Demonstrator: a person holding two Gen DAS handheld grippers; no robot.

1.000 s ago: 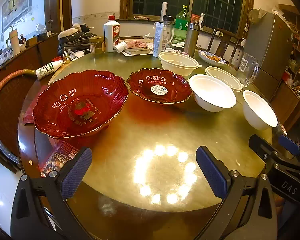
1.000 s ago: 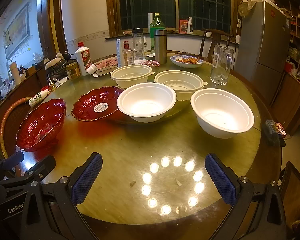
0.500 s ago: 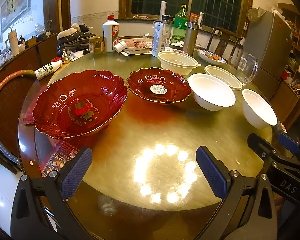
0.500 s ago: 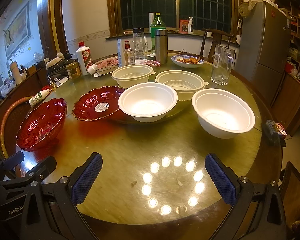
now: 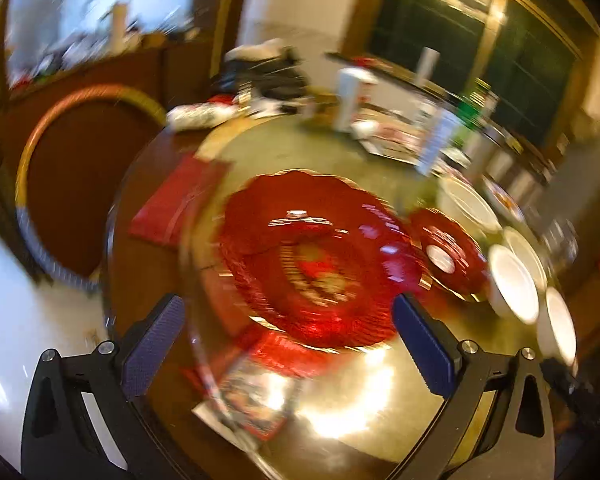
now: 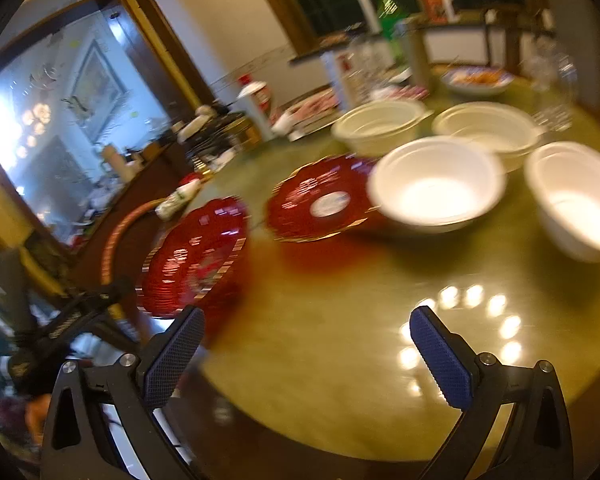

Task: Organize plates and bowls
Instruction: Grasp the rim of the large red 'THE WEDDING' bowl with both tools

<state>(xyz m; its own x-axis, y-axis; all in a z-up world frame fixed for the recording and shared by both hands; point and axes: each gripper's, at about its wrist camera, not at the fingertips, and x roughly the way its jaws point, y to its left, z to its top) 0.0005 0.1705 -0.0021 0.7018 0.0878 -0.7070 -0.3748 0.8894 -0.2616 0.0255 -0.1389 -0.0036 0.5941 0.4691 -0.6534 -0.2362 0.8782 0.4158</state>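
My left gripper (image 5: 288, 340) gapes empty over the large red bowl (image 5: 312, 260) on the round table (image 6: 340, 340); my right gripper (image 6: 306, 354) hangs wide too. Only its view shows all white bowls (image 6: 436, 184) clearly; everything's motion-smeared.

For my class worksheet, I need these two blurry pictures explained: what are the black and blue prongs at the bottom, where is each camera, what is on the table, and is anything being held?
There is no robot here. A person holds a hand tool in each hand, and each tool carries a camera looking forward along its two blue-padded fingers. One picture comes from the left gripper, the other from the right gripper. Both are open and hold nothing. The blur suggests that the tools are moving. On the round glossy table lie a large red scalloped glass bowl, a smaller red scalloped plate with a white sticker, several white plastic bowls and bottles further back. The left view points at the large red bowl.
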